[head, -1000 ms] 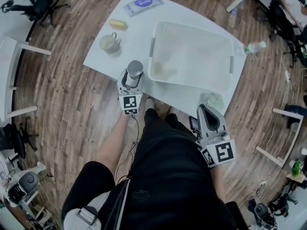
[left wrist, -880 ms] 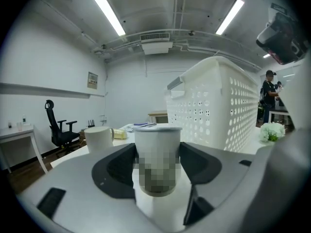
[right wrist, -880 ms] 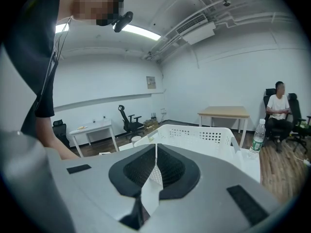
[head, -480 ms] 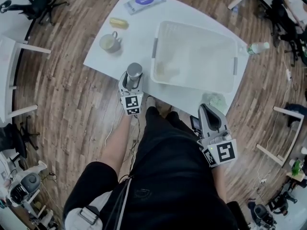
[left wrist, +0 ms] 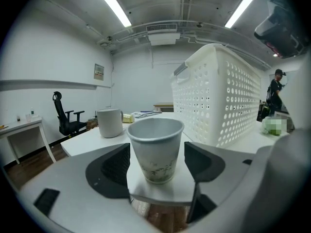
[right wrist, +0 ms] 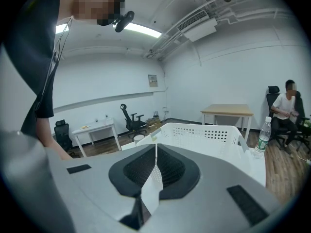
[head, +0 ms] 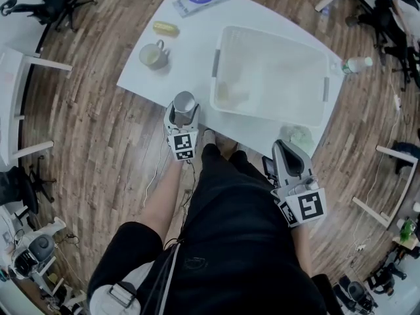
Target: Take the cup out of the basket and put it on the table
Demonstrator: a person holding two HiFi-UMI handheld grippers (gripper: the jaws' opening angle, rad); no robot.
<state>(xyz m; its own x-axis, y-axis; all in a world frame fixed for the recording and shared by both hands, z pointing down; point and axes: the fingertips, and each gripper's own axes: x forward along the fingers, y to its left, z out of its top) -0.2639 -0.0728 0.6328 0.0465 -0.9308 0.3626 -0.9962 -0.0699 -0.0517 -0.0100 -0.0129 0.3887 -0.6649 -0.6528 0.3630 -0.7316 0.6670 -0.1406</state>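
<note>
Cup stands on the table; we find the left gripper jaws just opened off it, right gripper closed, empty.

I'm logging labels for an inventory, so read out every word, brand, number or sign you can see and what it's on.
Nothing here reads clearly.
Flat packet: purple label, print too small to read.
Wall notice: blurred, unreadable.
Paper cup: mottled print near its base, no legible words.
Marker cubes: black-and-white square patterns, no words.
</note>
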